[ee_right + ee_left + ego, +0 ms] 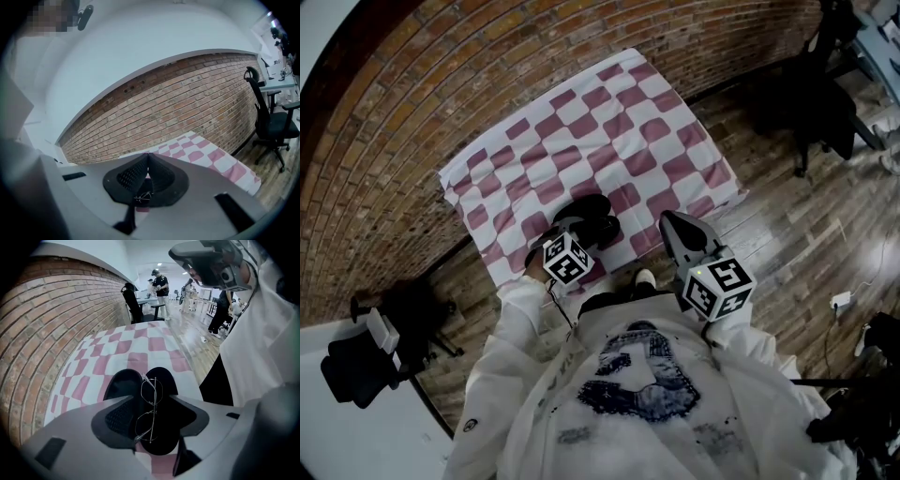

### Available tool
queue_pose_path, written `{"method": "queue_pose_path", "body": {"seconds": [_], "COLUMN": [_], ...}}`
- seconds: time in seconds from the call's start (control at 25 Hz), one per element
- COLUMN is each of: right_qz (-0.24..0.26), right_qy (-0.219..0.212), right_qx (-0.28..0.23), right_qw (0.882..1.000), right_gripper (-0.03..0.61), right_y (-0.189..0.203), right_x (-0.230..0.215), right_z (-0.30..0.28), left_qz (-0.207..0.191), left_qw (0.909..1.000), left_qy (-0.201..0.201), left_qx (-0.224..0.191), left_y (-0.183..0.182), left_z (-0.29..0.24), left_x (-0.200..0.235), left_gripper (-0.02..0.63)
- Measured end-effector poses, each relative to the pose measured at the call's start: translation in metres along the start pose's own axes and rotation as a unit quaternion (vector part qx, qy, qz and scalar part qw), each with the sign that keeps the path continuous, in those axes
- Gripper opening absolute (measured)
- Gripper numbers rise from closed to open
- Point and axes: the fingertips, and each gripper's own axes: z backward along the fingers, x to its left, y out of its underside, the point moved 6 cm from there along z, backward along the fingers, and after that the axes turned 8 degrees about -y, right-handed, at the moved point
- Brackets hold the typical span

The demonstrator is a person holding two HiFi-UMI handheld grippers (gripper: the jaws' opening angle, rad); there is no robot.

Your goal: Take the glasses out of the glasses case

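The black glasses case (pixel 592 211) lies open near the front edge of a table covered by a pink-and-white checked cloth (pixel 581 122). Thin wire glasses (pixel 150 404) rest folded across the open case (pixel 121 383). My left gripper (pixel 586 234) points steeply down over the case. In the left gripper view its jaws stand wide, one on each side of the glasses, and the left gripper (pixel 152 397) is open with neither pad touching them. My right gripper (pixel 668 220) hovers to the right of the case, apart from it. Seen in its own view, the right gripper (pixel 148 154) has its tips together.
A brick wall (pixel 441 75) runs behind the table. Wooden floor (pixel 806 234) lies to the right, with a black office chair (pixel 811 103) on it. That office chair (pixel 269 122) also shows in the right gripper view. People (pixel 161 284) stand at desks far off.
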Motion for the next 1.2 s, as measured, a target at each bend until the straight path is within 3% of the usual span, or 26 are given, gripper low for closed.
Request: {"method": "queue_pose_path", "body": {"seconds": [0.4, 1.2], "right_qz": [-0.005, -0.012], "right_qy": [0.009, 0.026], "right_qx": [-0.001, -0.006], "right_qw": [1.0, 1.0], "right_gripper": [0.014, 0.014], "right_y": [0.001, 0.001], "right_x": [-0.007, -0.01], "right_z": [0.005, 0.015], "left_qz": [-0.039, -0.043], "left_qw": [0.9989, 0.9984], "left_qy": [0.004, -0.007], "left_qx": [0.026, 0.037], "left_y": [0.0, 0.006], "left_z": [-0.02, -0.029], "left_x": [-0.009, -0.011], "left_gripper": [0.153, 0.046]}}
